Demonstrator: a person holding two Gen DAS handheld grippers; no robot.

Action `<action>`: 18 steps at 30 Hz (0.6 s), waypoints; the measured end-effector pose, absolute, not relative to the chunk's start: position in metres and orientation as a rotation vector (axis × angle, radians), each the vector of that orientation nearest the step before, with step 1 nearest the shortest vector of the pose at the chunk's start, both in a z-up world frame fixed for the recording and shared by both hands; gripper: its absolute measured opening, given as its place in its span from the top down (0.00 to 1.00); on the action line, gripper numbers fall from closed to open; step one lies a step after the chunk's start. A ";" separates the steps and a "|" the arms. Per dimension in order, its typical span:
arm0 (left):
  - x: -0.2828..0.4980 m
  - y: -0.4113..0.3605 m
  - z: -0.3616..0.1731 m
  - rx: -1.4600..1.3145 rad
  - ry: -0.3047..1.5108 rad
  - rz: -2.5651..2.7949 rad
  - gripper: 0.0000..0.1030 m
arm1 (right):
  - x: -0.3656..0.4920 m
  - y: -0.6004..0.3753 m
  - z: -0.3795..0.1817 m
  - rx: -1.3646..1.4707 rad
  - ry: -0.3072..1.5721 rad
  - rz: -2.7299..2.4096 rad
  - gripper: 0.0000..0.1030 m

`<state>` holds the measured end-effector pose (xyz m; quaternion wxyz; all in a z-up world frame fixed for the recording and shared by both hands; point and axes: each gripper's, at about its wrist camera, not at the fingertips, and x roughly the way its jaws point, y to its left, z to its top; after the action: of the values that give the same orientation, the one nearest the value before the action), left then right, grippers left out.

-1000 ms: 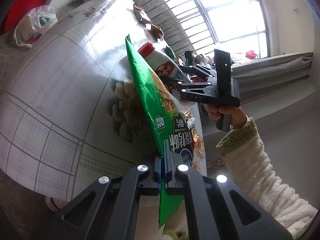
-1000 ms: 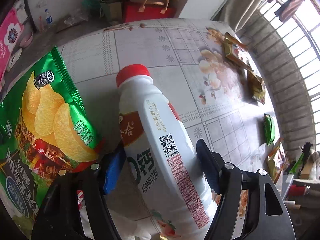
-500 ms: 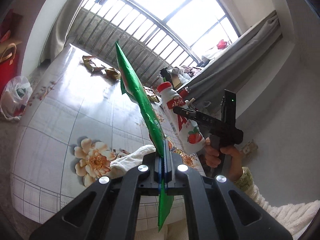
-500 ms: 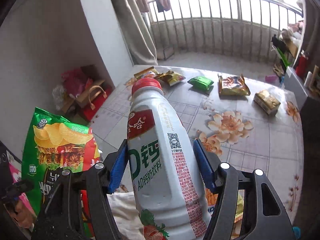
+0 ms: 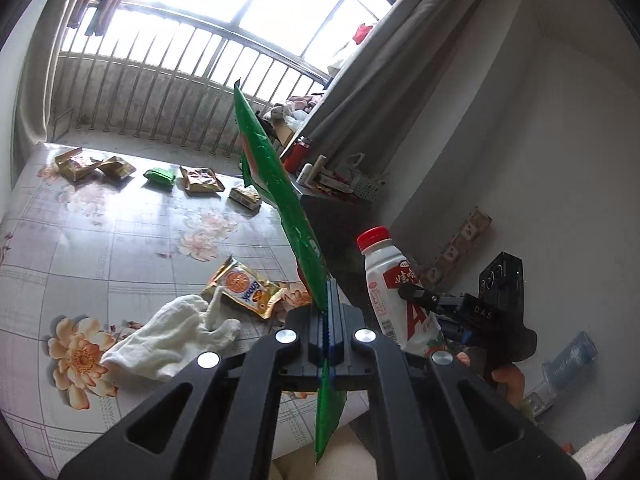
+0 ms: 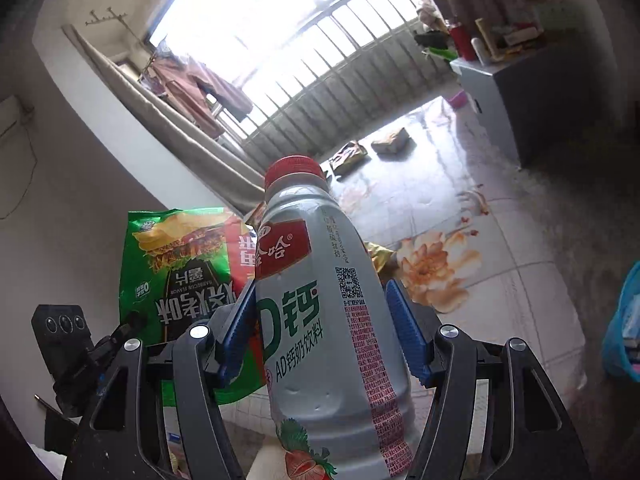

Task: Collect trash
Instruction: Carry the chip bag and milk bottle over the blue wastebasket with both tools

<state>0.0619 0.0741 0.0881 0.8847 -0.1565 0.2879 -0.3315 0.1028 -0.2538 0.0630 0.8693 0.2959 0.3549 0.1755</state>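
Left claw (image 5: pixel 328 320) is clamped fully shut on the flat green crinkly chip bag (image 5: pixel 276 184), which sticks up edge-on between the pads, its bottom corner hanging below them. Right claw (image 6: pixel 322 328) stands fairly wide, blue pads pressed on both sides of the white plastic milk-drink bottle with the red cap (image 6: pixel 320 300), so that's gripped too, standing upright. Both are lifted clear of the bench with the flower-print cloth (image 5: pixel 100 248).

Still lying on the bench: a white cloth glove (image 5: pixel 172 336), an orange-yellow snack packet (image 5: pixel 244 288) touching it, and along the far edge by the window bars some gold wrappers (image 5: pixel 92 164), a small green packet (image 5: pixel 160 176), a brown packet (image 5: pixel 202 180) and a little box-like pack (image 5: pixel 246 197).
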 end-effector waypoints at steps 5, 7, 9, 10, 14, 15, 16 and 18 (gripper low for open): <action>0.065 -0.001 0.096 -0.243 0.630 -0.844 0.99 | 0.038 -0.315 0.061 0.668 0.688 0.179 0.42; 0.067 -0.035 0.097 -0.200 0.649 -0.901 0.99 | 0.011 -0.342 0.058 0.701 0.668 0.094 0.42; 0.069 -0.072 0.098 -0.147 0.663 -0.957 0.99 | -0.013 -0.367 0.053 0.737 0.645 0.010 0.42; 0.070 -0.095 0.096 -0.118 0.676 -0.984 0.99 | -0.025 -0.380 0.050 0.752 0.633 -0.035 0.42; 0.075 -0.184 0.081 0.015 0.736 -1.064 0.99 | -0.065 -0.430 0.029 0.839 0.603 -0.201 0.42; 0.077 -0.208 0.075 0.055 0.753 -1.074 0.99 | -0.071 -0.441 0.022 0.866 0.599 -0.233 0.42; 0.078 -0.230 0.067 0.091 0.778 -1.084 0.99 | -0.082 -0.453 0.015 0.896 0.597 -0.261 0.42; 0.077 -0.275 0.047 0.176 0.827 -1.086 0.99 | -0.089 -0.472 -0.005 0.961 0.602 -0.297 0.42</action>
<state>0.0766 -0.2752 0.0473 0.7724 0.0814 0.3814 -0.5013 -0.0894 -0.4720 -0.0051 0.8330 0.4535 0.2842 -0.1403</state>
